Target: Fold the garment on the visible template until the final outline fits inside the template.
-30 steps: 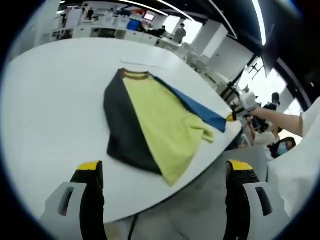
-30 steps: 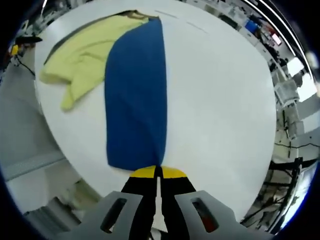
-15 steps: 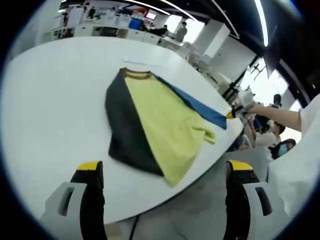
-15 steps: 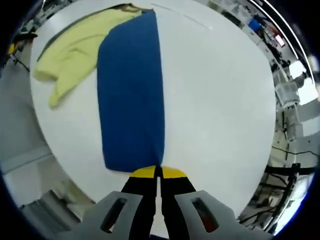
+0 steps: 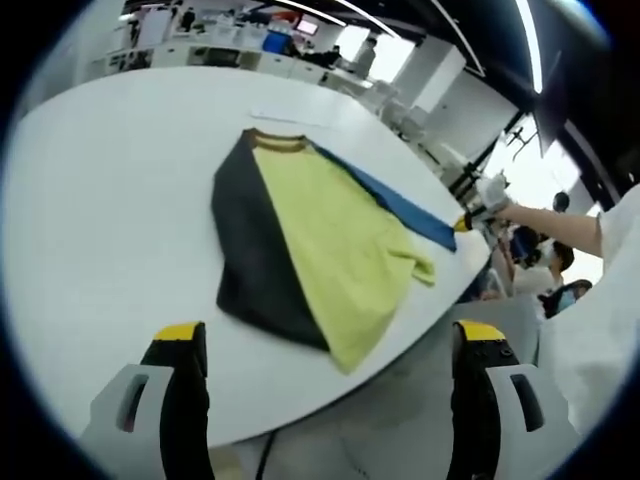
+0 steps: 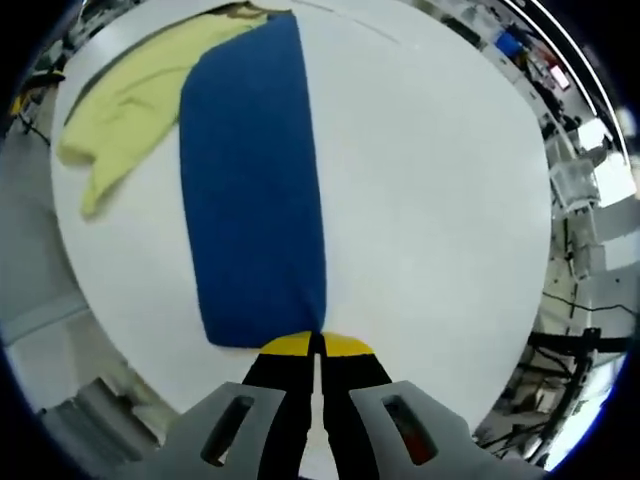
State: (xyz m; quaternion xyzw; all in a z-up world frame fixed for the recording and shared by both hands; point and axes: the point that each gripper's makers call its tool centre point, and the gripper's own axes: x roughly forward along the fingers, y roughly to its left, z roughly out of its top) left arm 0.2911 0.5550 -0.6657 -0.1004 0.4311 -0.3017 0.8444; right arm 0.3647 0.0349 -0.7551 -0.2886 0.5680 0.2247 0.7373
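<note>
Fingers (image 6: pixel 290 365) of the right gripper (image 6: pixel 318 345) are pressed together on the near corner of the shirt's blue panel (image 6: pixel 252 180), their yellow tips meeting with no gap; the pinched edge itself is hidden under those tips. The left gripper (image 5: pixel 325 345) hangs with its fingers (image 5: pixel 180 390) spread wide apart and nothing between them, off the near edge of the white table (image 5: pixel 100 190).

The shirt (image 5: pixel 310 240) lies on that table. The template named in the task is hard to make out; a faint thin outline on the table beyond the collar (image 5: pixel 277 143) may be part of it, but I cannot tell.

The left gripper view takes in the whole garment: a dark panel on one side, a yellow middle, the blue panel as a thin strip on the far side, and the right gripper small at the table's edge, held by a person's arm (image 5: pixel 555 222). The right gripper view shows the blue panel broad and flat, the yellow part bunched beyond it, and the dark panel is mostly hidden there.
</note>
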